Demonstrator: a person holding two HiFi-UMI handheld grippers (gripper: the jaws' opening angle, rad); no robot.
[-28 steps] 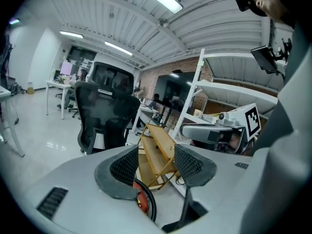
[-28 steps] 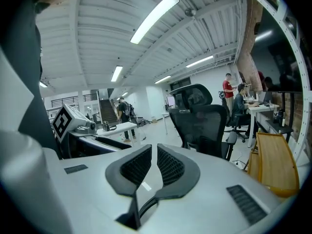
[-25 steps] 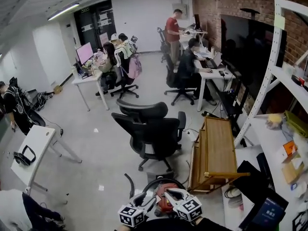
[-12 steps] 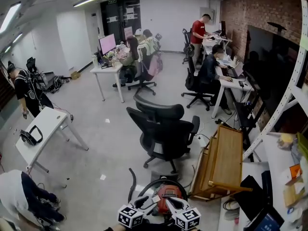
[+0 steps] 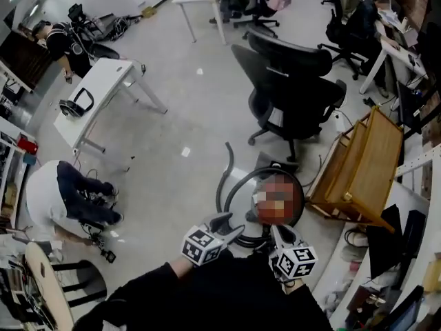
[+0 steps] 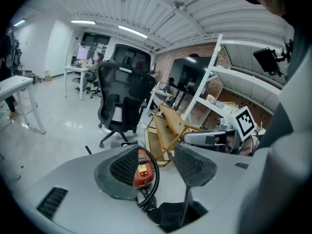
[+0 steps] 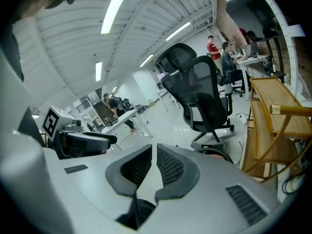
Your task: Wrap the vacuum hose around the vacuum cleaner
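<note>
Left gripper (image 5: 233, 226) above grey office floor (image 5: 172, 116)

No legible text; the vacuum cleaner (image 6: 145, 177) label (image 6: 142, 168) is unreadable.

The pale grey floor (image 5: 172, 123) carries a red vacuum cleaner (image 6: 142, 168) with its black hose (image 6: 155, 180) curving in a loop about it. Just beyond stands 1 black office chair (image 5: 293, 81). A wooden rack (image 5: 365, 164) sits near the floor's right edge. Toward the left edge stand a white table (image 5: 103, 88) and a crouching person (image 5: 62, 192). 2 small white scraps (image 5: 185, 152) lie on bare floor.
</note>
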